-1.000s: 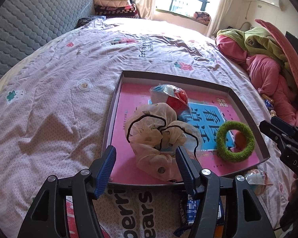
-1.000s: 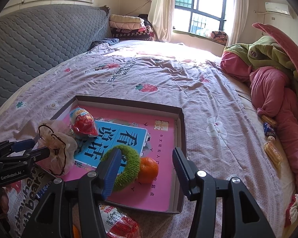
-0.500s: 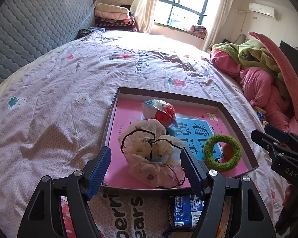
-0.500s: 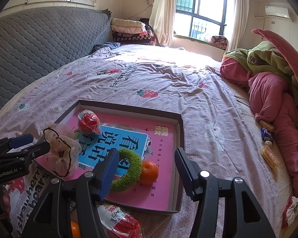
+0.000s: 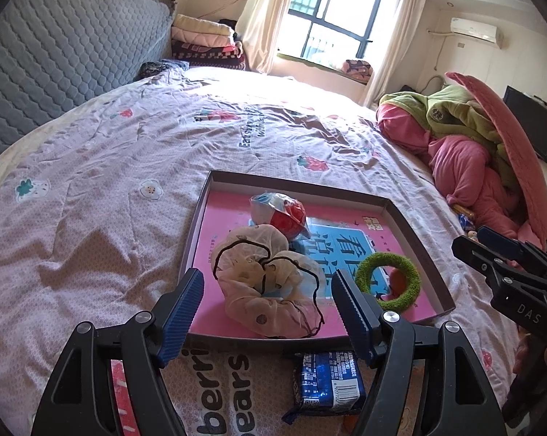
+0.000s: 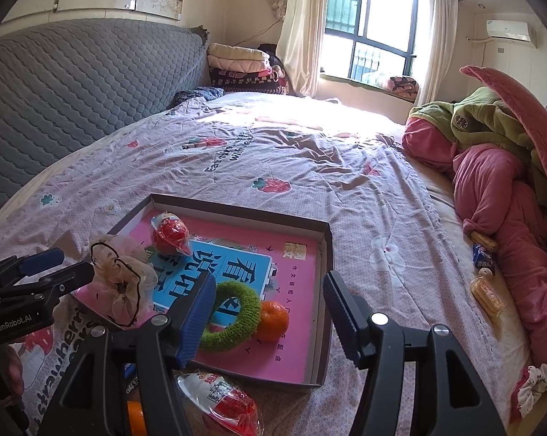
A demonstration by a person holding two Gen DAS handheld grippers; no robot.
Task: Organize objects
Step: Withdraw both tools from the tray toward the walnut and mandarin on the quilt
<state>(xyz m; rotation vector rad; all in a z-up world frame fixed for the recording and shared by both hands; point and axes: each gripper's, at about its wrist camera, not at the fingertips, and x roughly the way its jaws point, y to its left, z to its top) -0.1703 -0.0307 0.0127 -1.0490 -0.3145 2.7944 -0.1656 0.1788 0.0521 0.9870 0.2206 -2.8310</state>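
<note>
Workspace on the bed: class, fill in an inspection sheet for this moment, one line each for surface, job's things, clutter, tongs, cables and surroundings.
Surface: bedspread, pink with strawberry print, wrinkled.
Job's things: shallow box on the bedspread holds a cream scrunchie, green ring, orange touching the ring, and a red wrapped snack.
Clutter: blue packet and another red snack pack outside the box, near side; small snacks by the pink blanket.
Tongs: left tongs open, empty; right tongs opening, empty.
Cables: nothing seen.
Surroundings: grey headboard, window, folded blankets.
</note>
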